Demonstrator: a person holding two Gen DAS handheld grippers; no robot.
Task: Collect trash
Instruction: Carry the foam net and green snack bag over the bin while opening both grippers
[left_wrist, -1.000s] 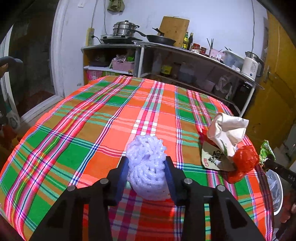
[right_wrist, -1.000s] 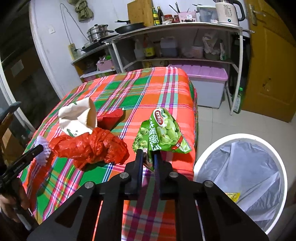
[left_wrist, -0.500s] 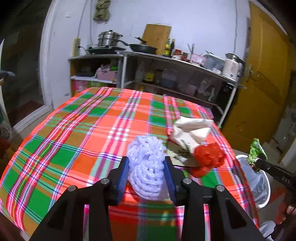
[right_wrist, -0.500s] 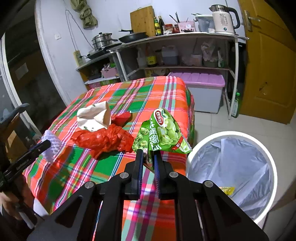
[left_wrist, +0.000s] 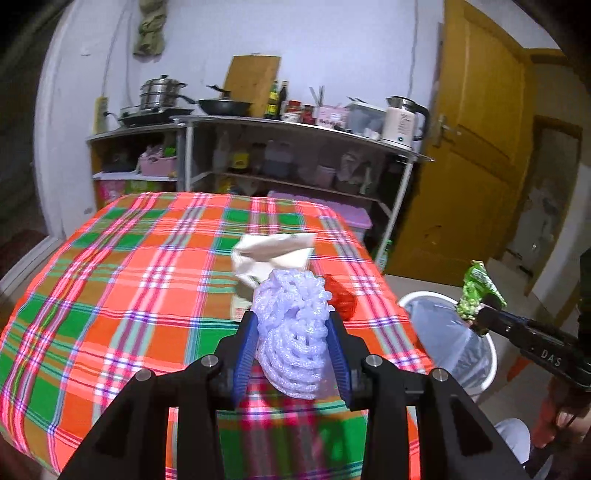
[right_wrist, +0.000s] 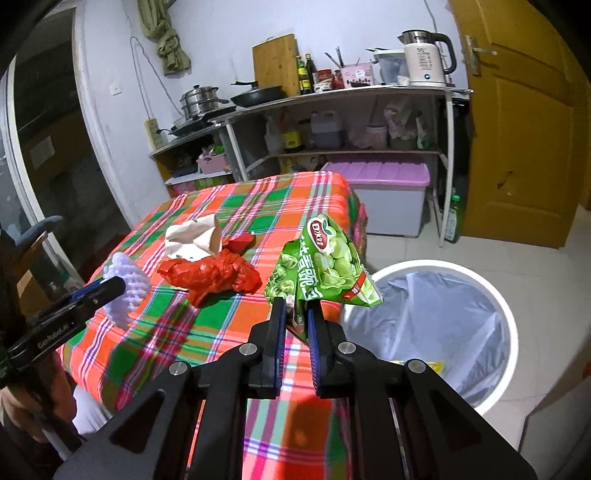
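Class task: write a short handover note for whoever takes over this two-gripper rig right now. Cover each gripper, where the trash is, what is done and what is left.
Left gripper: jaws shut on the white foam net, held above the table's near edge.
Right gripper: jaws shut on the green snack bag, lifted beside the table, just short of the white trash bin.
On the plaid tablecloth: red plastic bag, crumpled paper bag, and a small red piece behind them.
Done: two items picked up; a yellow scrap lies in the bin.
Left: drop both held items in the bin, then collect the three on the table.
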